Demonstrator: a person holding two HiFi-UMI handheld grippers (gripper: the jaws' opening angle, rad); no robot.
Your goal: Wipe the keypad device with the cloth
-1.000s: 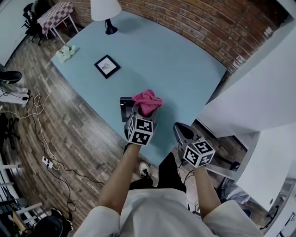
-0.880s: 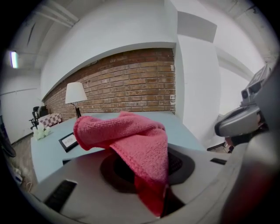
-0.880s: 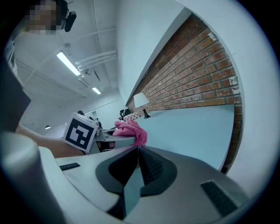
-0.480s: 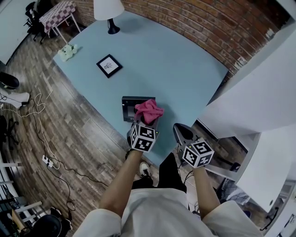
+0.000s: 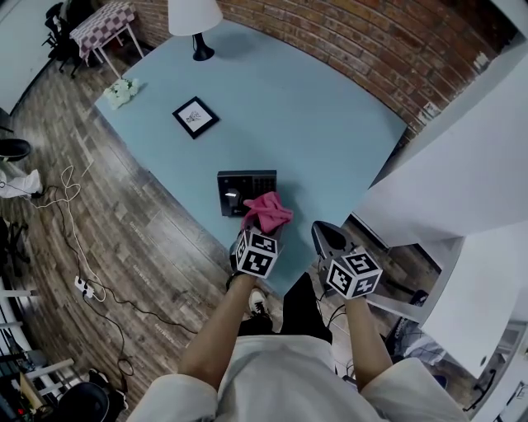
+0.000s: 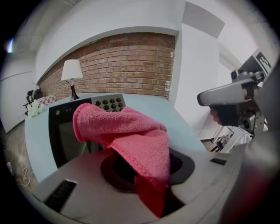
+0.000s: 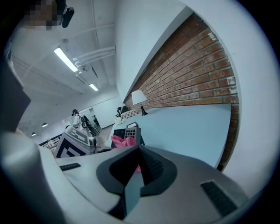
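The black keypad device lies flat near the front edge of the light blue table. My left gripper is shut on the pink cloth, which hangs bunched over the device's near right corner. In the left gripper view the cloth drapes from the jaws, and the device with its round keys lies just beyond. My right gripper is shut and holds nothing, off the table's edge to the right. The right gripper view shows its own jaws together, with the cloth and device to the left.
A lamp, a small framed picture and a white posy sit at the table's far left. A brick wall runs behind it. Cables and a power strip lie on the wooden floor to the left.
My left gripper has drawn the cloth back toward me across the device, from its top to its near right corner, uncovering most of it. The right gripper has stayed put.
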